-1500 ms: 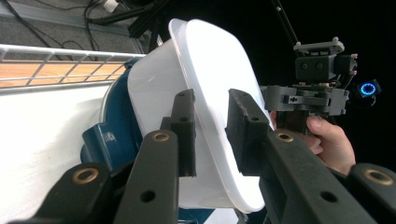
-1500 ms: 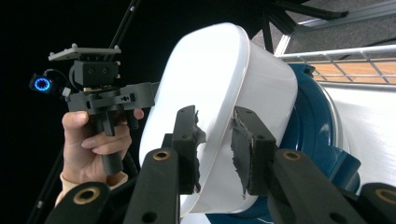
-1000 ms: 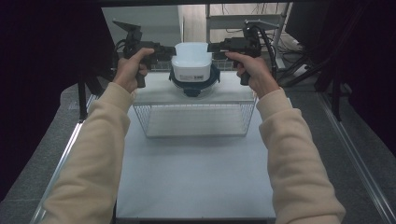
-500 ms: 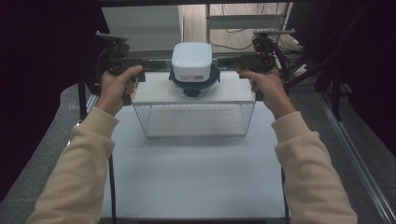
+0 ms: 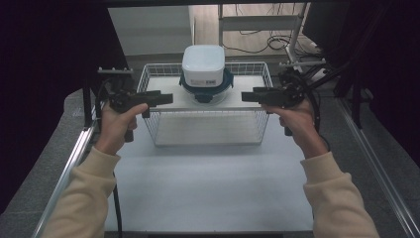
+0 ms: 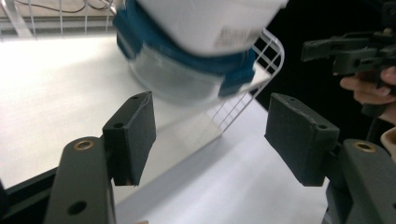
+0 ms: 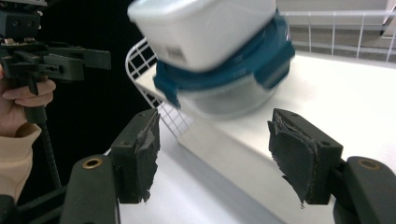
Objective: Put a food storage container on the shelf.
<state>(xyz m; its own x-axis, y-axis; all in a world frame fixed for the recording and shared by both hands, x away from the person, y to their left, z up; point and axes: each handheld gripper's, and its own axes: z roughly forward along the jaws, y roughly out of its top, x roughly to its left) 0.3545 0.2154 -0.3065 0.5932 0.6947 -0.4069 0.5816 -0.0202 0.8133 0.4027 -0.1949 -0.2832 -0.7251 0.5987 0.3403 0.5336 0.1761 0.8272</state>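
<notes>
Both tools have just been opening and sit wide with nothing between the pads: left tool (image 5: 166, 98), right tool (image 5: 247, 96). The stacked containers (image 5: 203, 74) sit right between them on the white board (image 5: 163, 96) across the wire basket (image 5: 208, 124). The basket rim is the one thing right under each tool's tips, with bare bench (image 5: 208, 188) behind them.

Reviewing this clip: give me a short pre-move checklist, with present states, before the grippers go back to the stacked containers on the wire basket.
1. Left gripper jaws open with nothing between them; they have just been opening: ok.
2. Right gripper jaws open and empty, likewise just opened: ok.
3. White container sits on the blue-lidded clear container: ok.
4. Stack rests on the white board across the wire basket: ok.
5. Stack level and stable: cannot tell; the gripper views are blurred.
6. Both grippers stand apart from the stack, one on each side: ok.
</notes>
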